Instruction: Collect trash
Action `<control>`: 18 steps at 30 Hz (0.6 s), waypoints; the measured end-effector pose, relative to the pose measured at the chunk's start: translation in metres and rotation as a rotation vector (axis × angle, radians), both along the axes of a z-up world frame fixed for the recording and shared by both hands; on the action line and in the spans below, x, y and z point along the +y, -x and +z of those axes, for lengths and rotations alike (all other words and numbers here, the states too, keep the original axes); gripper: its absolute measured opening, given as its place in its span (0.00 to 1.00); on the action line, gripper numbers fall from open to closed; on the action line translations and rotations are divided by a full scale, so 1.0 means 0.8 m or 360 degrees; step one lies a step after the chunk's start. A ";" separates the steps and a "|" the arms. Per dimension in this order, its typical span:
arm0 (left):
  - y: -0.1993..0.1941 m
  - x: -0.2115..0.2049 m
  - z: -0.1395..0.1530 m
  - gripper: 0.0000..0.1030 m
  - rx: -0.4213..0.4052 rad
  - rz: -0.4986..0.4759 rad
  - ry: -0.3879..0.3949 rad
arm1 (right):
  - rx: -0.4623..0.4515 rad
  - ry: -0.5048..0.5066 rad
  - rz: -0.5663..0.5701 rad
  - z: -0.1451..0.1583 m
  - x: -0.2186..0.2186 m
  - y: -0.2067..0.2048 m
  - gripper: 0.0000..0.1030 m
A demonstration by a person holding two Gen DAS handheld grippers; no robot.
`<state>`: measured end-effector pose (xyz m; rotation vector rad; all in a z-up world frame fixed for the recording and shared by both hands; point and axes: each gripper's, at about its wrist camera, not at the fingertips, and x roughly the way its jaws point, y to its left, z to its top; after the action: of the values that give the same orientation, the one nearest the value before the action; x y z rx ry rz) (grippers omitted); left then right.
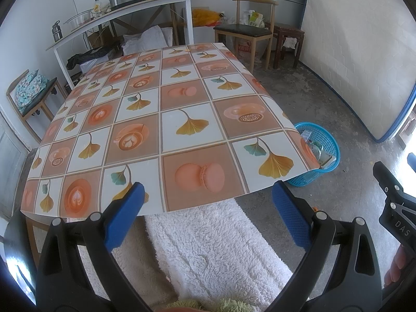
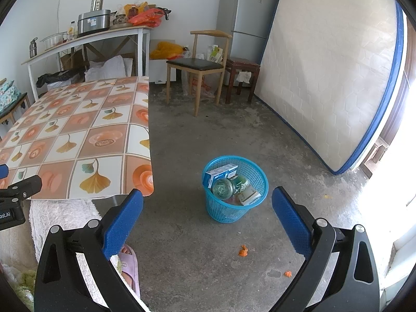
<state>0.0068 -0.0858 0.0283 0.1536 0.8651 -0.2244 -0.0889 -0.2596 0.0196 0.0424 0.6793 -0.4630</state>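
Note:
A blue plastic basket point(image 2: 235, 189) stands on the concrete floor right of the table, holding a blue-white box point(image 2: 221, 174), a clear jar point(image 2: 223, 188) and other packets. In the left wrist view the basket point(image 1: 321, 153) peeks out past the table corner. My right gripper point(image 2: 207, 217) hovers open over the floor, just in front of the basket, nothing between its fingers. My left gripper point(image 1: 208, 213) is open at the near edge of the patterned table point(image 1: 161, 119), empty. Two orange scraps point(image 2: 243, 251) point(image 2: 287, 273) lie on the floor near the right gripper.
A person's white fleecy lap point(image 1: 213, 254) and a pink slipper point(image 2: 130, 262) are below. Wooden chairs point(image 2: 200, 65), a stool point(image 2: 241, 75), a leaning mattress point(image 2: 330, 72), a fridge point(image 2: 247, 13) and a cluttered side table point(image 2: 85, 41) ring the room.

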 end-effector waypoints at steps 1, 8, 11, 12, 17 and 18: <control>0.000 0.000 0.000 0.92 0.0001 0.0000 0.0000 | -0.0001 0.0003 0.0001 0.002 0.002 0.000 0.94; 0.000 0.000 0.000 0.92 0.0001 -0.0002 0.0000 | -0.0001 0.0001 0.0002 0.001 0.002 0.000 0.94; 0.000 0.000 0.000 0.92 0.0001 0.0000 0.0000 | -0.0002 -0.0001 0.0001 0.001 0.002 0.000 0.94; 0.000 0.000 0.001 0.92 0.0001 0.0000 0.0000 | -0.0002 0.0001 0.0001 0.001 0.003 0.000 0.94; 0.000 0.000 0.001 0.92 0.0001 0.0000 0.0000 | -0.0003 0.0001 -0.0002 0.001 0.003 0.000 0.94; 0.000 0.000 0.001 0.92 0.0001 0.0001 0.0001 | -0.0003 0.0001 -0.0003 0.001 0.002 0.000 0.94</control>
<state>0.0072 -0.0855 0.0289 0.1529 0.8658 -0.2243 -0.0888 -0.2576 0.0206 0.0431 0.6775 -0.4646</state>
